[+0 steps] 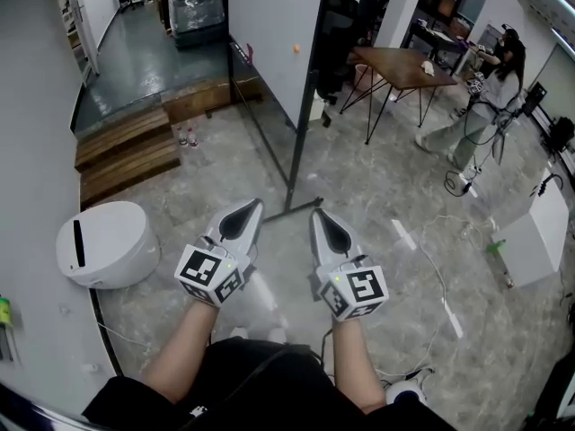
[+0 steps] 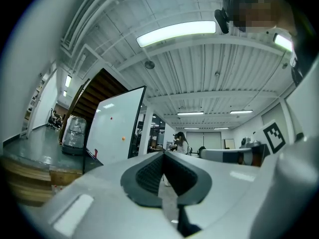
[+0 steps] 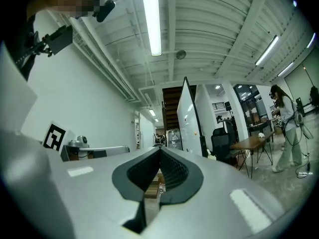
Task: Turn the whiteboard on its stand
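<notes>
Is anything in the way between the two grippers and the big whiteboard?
Nothing visible is. Only bare floor lies between the left gripper, the right gripper and the whiteboard. The white bin and the wooden steps sit off to the left. The wooden table stands to the right.

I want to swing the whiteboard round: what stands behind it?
Behind the whiteboard a black office chair and a wooden table show; its panel covers whatever else stands there.
</notes>
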`<state>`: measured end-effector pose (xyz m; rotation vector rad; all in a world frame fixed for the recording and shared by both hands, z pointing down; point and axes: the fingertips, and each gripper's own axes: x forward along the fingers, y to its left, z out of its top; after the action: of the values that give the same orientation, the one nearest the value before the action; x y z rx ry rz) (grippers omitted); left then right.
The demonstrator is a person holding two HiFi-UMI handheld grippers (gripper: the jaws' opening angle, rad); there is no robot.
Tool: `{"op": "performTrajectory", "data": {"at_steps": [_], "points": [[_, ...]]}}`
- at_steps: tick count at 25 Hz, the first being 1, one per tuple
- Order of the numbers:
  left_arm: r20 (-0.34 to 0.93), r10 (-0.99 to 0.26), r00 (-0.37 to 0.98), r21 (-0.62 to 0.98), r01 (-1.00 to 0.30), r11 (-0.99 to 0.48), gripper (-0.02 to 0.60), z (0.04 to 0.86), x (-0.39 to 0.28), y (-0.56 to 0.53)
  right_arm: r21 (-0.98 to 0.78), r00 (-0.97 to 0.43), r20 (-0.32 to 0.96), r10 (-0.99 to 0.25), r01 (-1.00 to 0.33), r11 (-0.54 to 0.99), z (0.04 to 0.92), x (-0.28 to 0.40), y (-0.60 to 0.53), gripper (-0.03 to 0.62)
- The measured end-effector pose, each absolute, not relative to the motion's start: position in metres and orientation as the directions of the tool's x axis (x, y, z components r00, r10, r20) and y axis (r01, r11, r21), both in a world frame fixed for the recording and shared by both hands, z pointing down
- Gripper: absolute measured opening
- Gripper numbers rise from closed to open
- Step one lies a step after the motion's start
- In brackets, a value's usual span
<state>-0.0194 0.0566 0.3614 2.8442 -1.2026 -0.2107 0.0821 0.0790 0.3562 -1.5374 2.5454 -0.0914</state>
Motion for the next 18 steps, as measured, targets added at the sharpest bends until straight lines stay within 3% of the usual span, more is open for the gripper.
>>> {"op": "performTrajectory", "data": {"at_steps": [18], "points": [[-0.097,-0.748,0.657,0.064,-0.745,-0.663,0.003,0.379,0.002,0.082,-0.160,-0.513,-0.078,-0.855,-0.840,0.519,0.381,0.112,0.095,0.009]]}}
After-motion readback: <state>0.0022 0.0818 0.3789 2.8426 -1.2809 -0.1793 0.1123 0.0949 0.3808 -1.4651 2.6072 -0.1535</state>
